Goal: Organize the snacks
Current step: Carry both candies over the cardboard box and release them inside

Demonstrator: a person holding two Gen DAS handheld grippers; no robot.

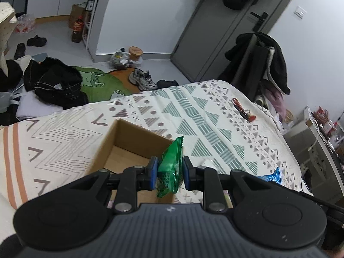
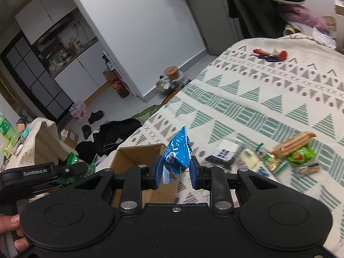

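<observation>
Clamping a crinkled green foil snack packet (image 1: 169, 167) between its blue pads, the left claw (image 1: 168, 172) is hovering over the near right corner of an open brown cardboard box (image 1: 120, 142) that is sitting on the bed's patterned cream, teal and grey cover (image 1: 215, 116). A blue wrapper (image 1: 274, 175) is peeking in at the right edge.

From the right wrist view, the right claw (image 2: 176, 173) is pinching a blue foil snack packet with white print (image 2: 177, 154), holding it beside the box's (image 2: 137, 152) right wall, above the bed cover (image 2: 268, 99). Further right, a loose pile of mixed wrapped snacks (image 2: 279, 154) is lying on the cover. At the left, the left claw's black body (image 2: 43, 172) is showing, with green foil beside it.
</observation>
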